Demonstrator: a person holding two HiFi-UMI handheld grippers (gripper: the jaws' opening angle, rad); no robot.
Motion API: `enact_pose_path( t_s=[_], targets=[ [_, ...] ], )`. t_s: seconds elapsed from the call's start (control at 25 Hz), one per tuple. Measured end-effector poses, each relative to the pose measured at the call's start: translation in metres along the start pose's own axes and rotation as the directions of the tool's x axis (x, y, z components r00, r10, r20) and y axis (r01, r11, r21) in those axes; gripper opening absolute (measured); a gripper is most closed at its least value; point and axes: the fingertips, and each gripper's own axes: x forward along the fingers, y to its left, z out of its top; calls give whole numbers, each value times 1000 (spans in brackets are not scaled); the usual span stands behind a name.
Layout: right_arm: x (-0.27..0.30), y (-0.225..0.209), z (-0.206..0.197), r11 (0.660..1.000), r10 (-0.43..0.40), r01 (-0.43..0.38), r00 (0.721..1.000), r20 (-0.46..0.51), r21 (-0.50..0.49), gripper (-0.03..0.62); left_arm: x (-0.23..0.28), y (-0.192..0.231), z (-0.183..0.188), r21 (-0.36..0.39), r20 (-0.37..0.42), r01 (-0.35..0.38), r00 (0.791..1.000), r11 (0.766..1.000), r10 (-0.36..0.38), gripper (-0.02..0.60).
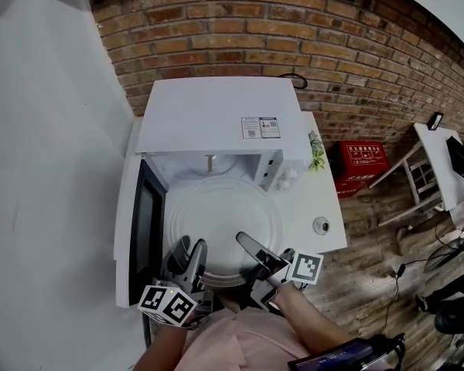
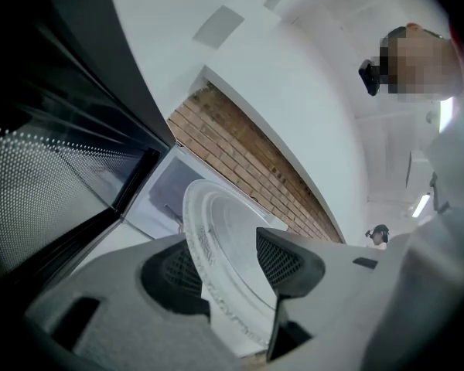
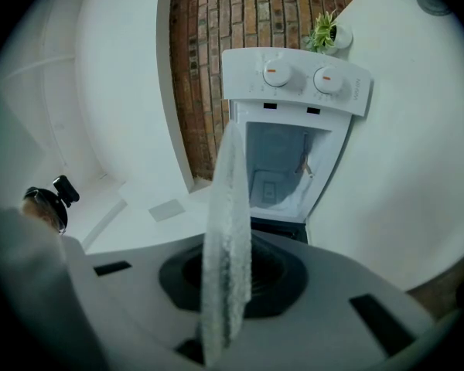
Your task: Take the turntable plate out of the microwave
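The clear glass turntable plate (image 1: pixel 220 222) hangs level in front of the open white microwave (image 1: pixel 216 114), mostly outside its cavity (image 3: pixel 282 168). My left gripper (image 1: pixel 189 260) grips the plate's near left rim. In the left gripper view the ribbed plate (image 2: pixel 224 230) runs between the two pads of that gripper (image 2: pixel 232 273), which close on its rim. My right gripper (image 1: pixel 251 250) holds the near right rim. In the right gripper view the plate (image 3: pixel 228 207) stands edge-on, pinched in the shut right gripper (image 3: pixel 228 284).
The microwave door (image 1: pixel 143 230) swings open to the left, close beside my left gripper. The white table (image 1: pixel 325 207) carries a small potted plant (image 1: pixel 317 154) and a small round object (image 1: pixel 320 225). A red box (image 1: pixel 361 165) sits on the wooden floor to the right.
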Motion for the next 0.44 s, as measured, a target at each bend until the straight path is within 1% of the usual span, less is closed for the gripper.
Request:
enact_pose_path(
  t_s=[0.44],
  targets=[
    [-2, -5, 8, 1000, -11, 11, 1000, 10, 2, 31, 10, -2, -2, -7, -10, 3, 1000, 1000, -3, 198]
  ],
)
